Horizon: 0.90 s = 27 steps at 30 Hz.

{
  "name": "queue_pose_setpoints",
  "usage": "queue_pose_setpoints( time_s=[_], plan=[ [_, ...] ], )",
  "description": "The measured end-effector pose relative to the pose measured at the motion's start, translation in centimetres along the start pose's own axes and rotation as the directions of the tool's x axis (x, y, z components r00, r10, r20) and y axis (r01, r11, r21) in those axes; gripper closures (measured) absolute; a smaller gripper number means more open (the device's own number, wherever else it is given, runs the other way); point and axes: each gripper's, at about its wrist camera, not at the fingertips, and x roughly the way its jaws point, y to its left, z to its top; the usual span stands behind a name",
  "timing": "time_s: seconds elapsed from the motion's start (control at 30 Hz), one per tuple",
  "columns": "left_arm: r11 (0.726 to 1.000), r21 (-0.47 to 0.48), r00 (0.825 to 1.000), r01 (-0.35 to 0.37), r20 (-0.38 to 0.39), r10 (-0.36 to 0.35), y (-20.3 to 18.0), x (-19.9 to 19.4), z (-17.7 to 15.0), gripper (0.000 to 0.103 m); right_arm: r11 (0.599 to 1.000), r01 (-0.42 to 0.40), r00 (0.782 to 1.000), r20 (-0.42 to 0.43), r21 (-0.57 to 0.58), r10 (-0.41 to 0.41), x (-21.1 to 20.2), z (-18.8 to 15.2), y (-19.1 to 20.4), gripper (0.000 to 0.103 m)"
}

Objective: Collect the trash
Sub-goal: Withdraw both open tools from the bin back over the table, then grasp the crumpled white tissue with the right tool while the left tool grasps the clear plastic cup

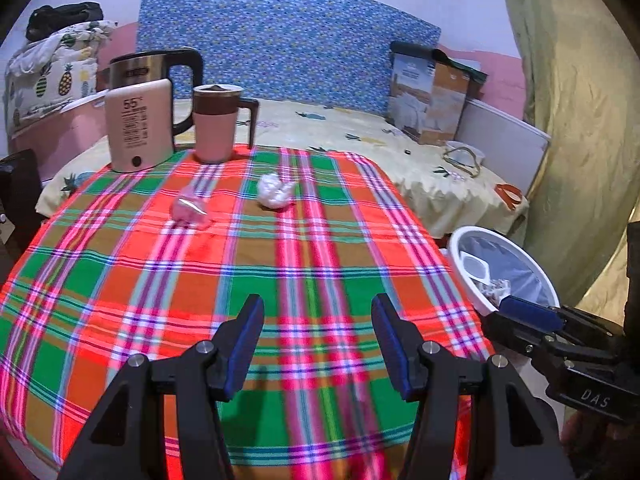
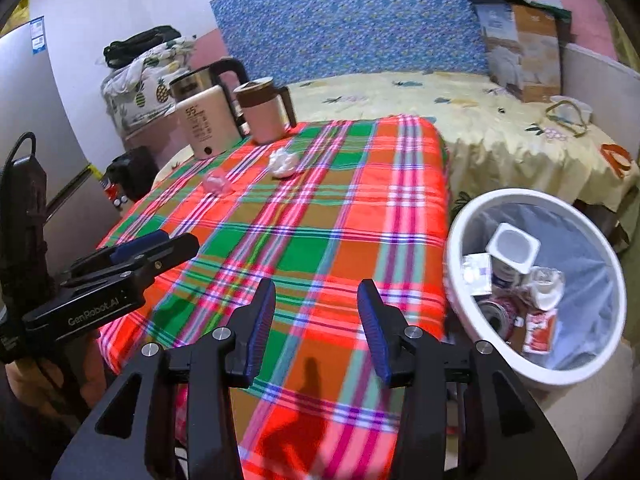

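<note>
A crumpled white paper ball [image 1: 275, 191] [image 2: 283, 162] and a crumpled pink wrapper [image 1: 190, 208] [image 2: 217, 182] lie on the far part of the plaid tablecloth [image 1: 280, 264] [image 2: 320, 232]. A white trash bin [image 1: 456, 248] [image 2: 454, 264] with a liner stands on the floor at the table's right; it holds a cup, cans and wrappers. My left gripper [image 1: 318, 316] is open and empty over the near table. My right gripper [image 2: 316, 300] is open and empty over the table's near right corner, beside the bin.
An electric kettle [image 1: 138, 120] [image 2: 200, 116] and a pink lidded mug [image 1: 218, 122] [image 2: 264, 110] stand at the table's far left. A bed with a yellow sheet [image 1: 360, 132] [image 2: 500, 120] lies behind, with a cardboard box [image 1: 430, 96] [image 2: 520, 44] on it.
</note>
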Motion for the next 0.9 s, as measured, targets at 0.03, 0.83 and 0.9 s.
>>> queue_pose_setpoints(
  time_s=[0.03, 0.83, 0.9],
  plan=[
    [1.0, -0.004, 1.0, -0.007, 0.001, 0.007, 0.4, 0.0, 0.1, 0.045, 1.0, -0.003, 1.0, -0.005, 0.001, 0.003, 0.2, 0.1, 0.1, 0.058],
    [0.995, -0.061, 0.997, -0.083, -0.004, 0.083, 8.8, 4.0, 4.9, 0.045, 0.998, -0.054, 0.994, -0.097, -0.01, 0.053, 8.2, 6.2, 2.9, 0.058],
    [0.994, -0.075, 0.996, -0.084, -0.008, 0.083, 9.3, 4.5, 5.2, 0.045, 0.998, -0.054, 0.993, -0.103, -0.021, 0.051, 9.3, 6.8, 3.0, 0.058]
  ],
)
